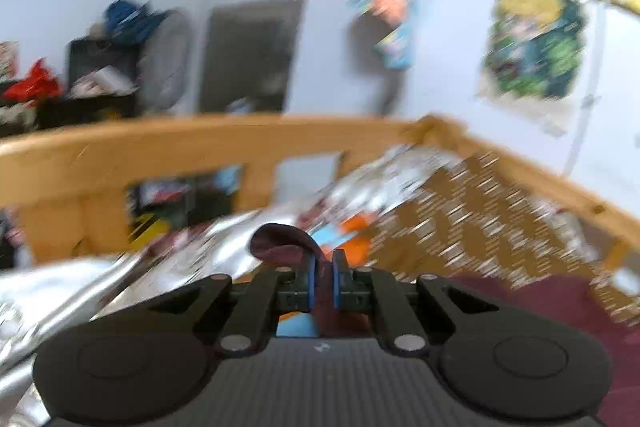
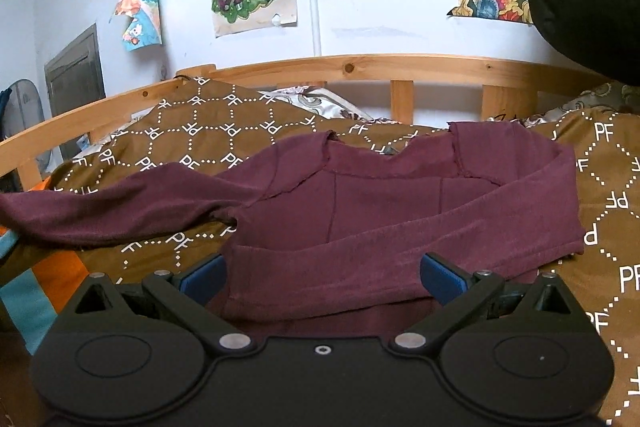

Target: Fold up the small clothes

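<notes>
The maroon top (image 2: pixel 400 195) lies spread on the brown patterned blanket (image 2: pixel 208 131) of the bed; carry its left sleeve (image 1: pixel 280 239) inward, flat across the body, without dragging; left gripper (image 1: pixel 324 279) jaws nearly closed, pinching that sleeve; right gripper (image 2: pixel 322 279) jaws wide apart over the near hem, gripping nothing.

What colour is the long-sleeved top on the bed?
The top is dark maroon, plain all over. The right wrist view shows it best.
</notes>
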Available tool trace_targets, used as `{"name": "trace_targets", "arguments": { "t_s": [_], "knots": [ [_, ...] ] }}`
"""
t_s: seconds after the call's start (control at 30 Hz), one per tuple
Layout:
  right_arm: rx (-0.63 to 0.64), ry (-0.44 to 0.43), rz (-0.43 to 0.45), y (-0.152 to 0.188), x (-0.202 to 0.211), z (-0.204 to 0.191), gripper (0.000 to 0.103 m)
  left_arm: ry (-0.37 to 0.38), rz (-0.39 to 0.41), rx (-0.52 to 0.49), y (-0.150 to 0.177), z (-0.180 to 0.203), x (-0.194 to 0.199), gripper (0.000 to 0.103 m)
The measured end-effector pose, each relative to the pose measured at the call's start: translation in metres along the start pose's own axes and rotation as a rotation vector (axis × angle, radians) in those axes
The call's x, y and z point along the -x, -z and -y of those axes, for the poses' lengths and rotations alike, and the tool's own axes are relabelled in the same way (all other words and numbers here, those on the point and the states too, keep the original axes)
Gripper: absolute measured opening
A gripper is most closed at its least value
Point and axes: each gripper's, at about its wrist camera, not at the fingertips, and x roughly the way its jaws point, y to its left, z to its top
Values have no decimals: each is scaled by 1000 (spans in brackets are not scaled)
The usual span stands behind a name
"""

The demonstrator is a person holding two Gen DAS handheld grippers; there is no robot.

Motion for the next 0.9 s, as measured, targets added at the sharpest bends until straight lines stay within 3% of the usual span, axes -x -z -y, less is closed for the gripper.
{"name": "trace_targets", "arguments": {
  "t_s": [0.2,0.3,0.43,0.57,0.7,0.9],
  "knots": [
    [-5,4,13,-2,10,6,103,312,149,-104,-36,58,27,8],
    [-23,26,22,-3,15,14,103,494,159,-193,-48,98,34,8],
    [-61,63,28,-5,23,31,103,720,61,-265,-44,160,30,8],
    [-92,131,30,-4,34,57,103,874,-37,-398,-5,218,23,8],
    [-122,197,17,2,46,86,103,974,-176,-499,46,253,14,9],
    [-143,272,-20,13,57,119,103,1041,-339,-594,117,273,2,9]
  ]
}}
